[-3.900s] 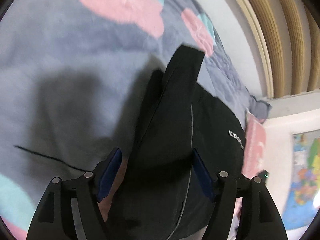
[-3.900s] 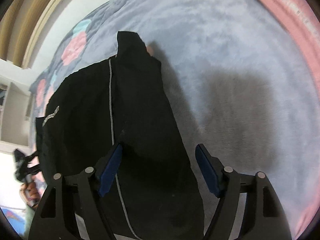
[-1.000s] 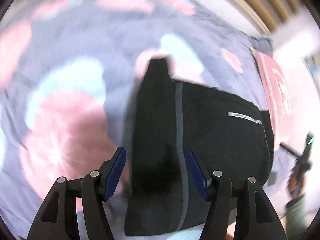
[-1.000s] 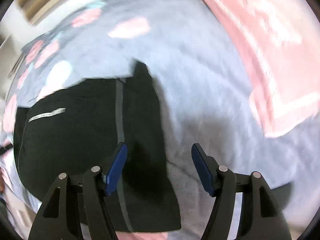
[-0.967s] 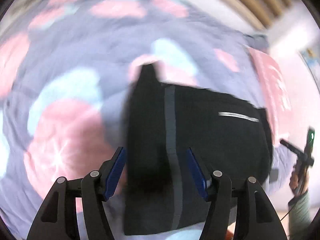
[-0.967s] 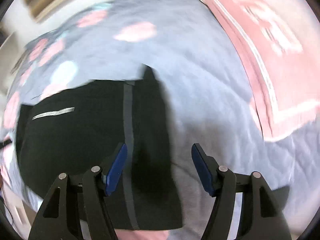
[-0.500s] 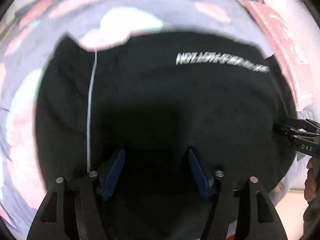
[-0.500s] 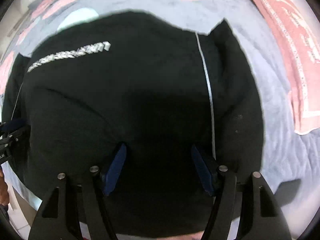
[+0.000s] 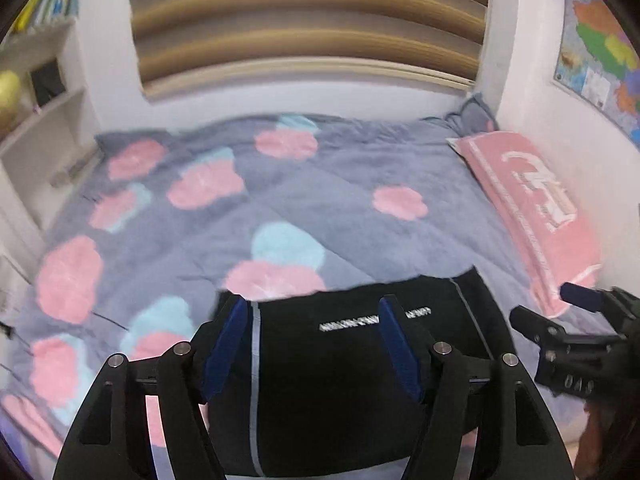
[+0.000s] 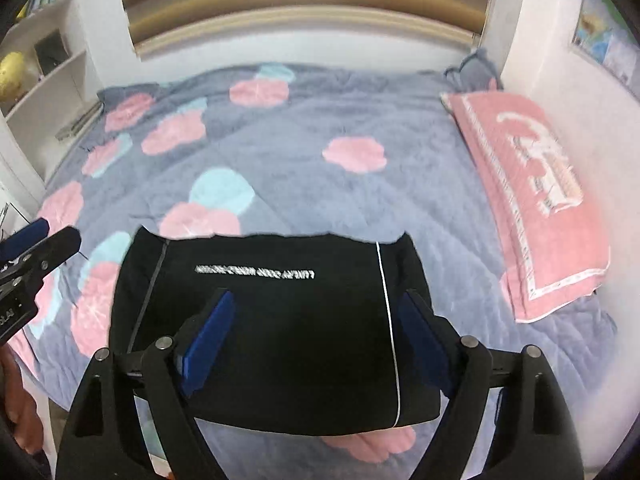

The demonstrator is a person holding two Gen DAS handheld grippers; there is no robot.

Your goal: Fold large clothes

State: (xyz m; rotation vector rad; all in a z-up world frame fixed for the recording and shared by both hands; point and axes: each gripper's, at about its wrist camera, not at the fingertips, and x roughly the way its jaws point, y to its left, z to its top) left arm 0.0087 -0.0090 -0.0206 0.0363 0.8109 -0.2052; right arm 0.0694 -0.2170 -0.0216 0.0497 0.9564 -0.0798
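A black garment [image 9: 340, 380] with a line of white lettering and thin pale stripes lies folded into a wide rectangle near the bed's front edge, also in the right wrist view [image 10: 280, 340]. My left gripper [image 9: 312, 312] hangs above its left part, jaws opening, nothing between the blue pads. Above the right part my right gripper [image 10: 316, 300] hangs with its jaws opening wide, clear of the cloth. Each gripper shows in the other's view: the right gripper [image 9: 548, 308] at the right edge, the left gripper [image 10: 44, 240] at the left edge.
The grey-blue bedspread [image 9: 340, 184] with pink and pale blue flowers covers the bed. A pink pillow [image 10: 532, 184] lies along the right wall. White shelves [image 9: 44, 120] stand at the left, a striped blind at the back, a map [image 9: 600, 48] on the right wall.
Both grippers have risen and drawn back from close over the black garment. Their jaws stand wider and clear of the cloth, which lies folded on the bed.
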